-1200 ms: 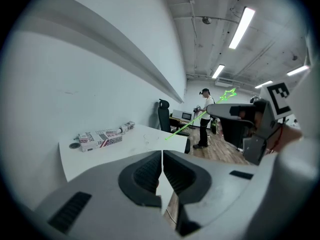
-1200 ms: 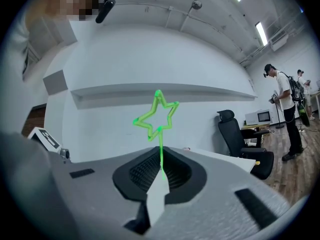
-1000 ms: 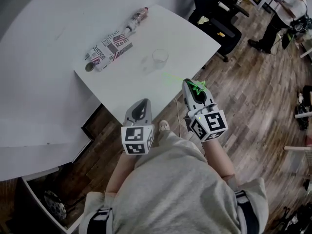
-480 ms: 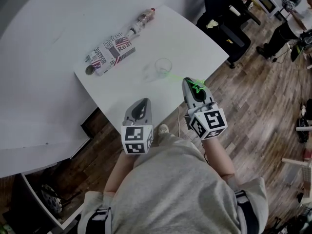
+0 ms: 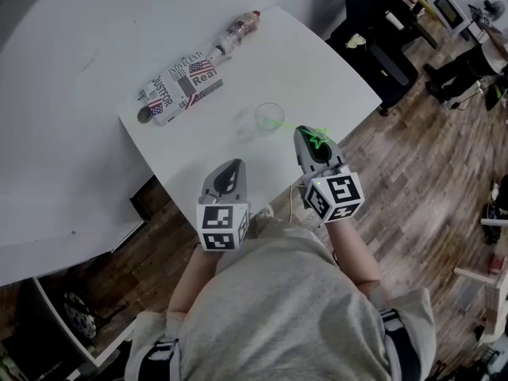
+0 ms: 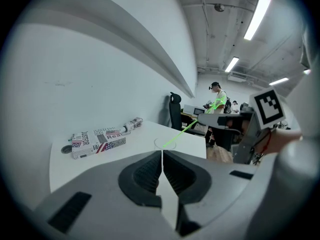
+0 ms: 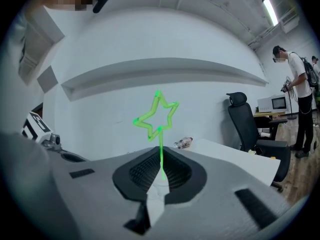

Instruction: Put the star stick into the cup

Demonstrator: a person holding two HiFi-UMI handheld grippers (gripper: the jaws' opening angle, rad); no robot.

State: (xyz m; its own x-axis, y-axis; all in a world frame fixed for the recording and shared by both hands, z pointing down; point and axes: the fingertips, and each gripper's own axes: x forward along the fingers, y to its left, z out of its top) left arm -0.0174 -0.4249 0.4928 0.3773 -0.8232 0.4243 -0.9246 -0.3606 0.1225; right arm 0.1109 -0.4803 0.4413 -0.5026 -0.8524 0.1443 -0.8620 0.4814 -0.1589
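Between the right claw's (image 7: 161,155) closed jaws stands the star stick (image 7: 160,138).

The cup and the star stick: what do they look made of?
The clear round cup: glossy transparent plastic or glass, I cannot tell which; the white table shows through it. The thin bright green star-topped stick: probably smooth translucent plastic; it glows evenly along its bent star outline.
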